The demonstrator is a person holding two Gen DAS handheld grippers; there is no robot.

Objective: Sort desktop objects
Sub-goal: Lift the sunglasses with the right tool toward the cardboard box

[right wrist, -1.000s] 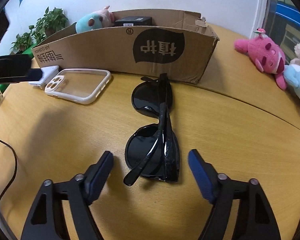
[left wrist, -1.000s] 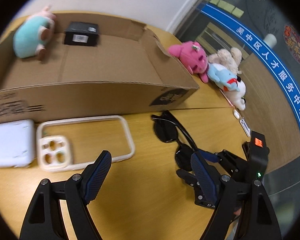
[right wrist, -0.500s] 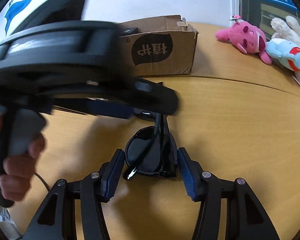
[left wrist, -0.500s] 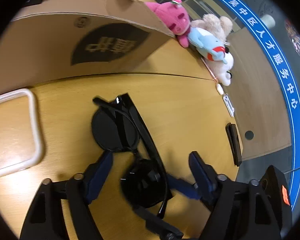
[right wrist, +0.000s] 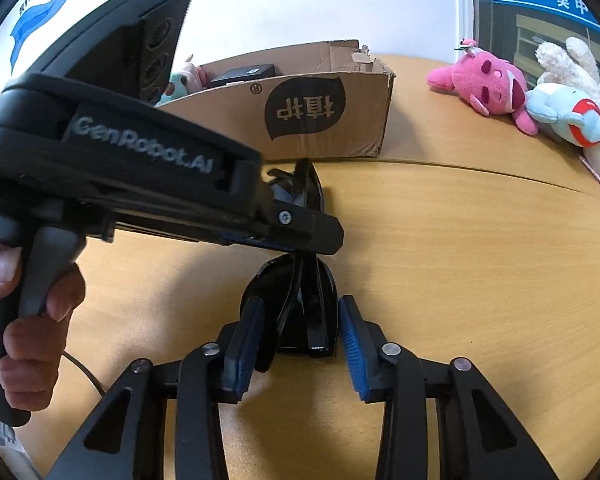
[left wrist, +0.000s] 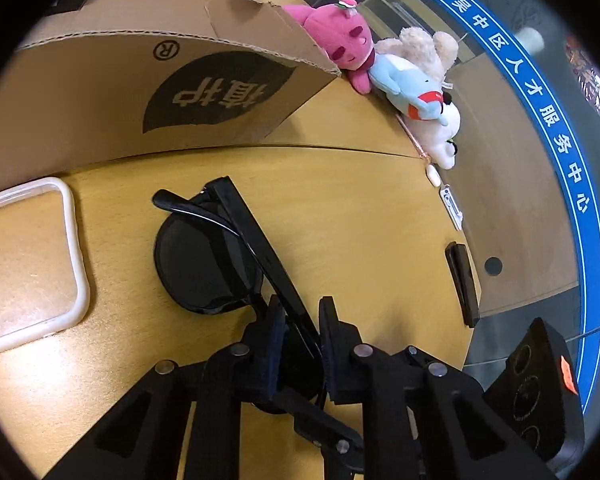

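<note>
Black folded sunglasses (left wrist: 204, 260) lie on the wooden table in front of the cardboard box (left wrist: 100, 92). My left gripper (left wrist: 300, 328) is shut on the sunglasses at the bridge of the frame. In the right wrist view my right gripper (right wrist: 302, 332) has closed around the near lens of the sunglasses (right wrist: 300, 300), with both pads against its sides. The left gripper's body (right wrist: 148, 184) crosses over the sunglasses from the left and hides their middle.
A white phone case (left wrist: 28, 264) lies left of the sunglasses. Pink (left wrist: 340, 40), blue and white plush toys lie at the table's right edge. The box (right wrist: 320, 112) holds a black box (right wrist: 244, 74) and a plush toy. A black object (left wrist: 462, 288) lies near the table edge.
My left gripper swung right from the phone case, came over the sunglasses and shut on their frame. My right gripper narrowed onto the near lens.
</note>
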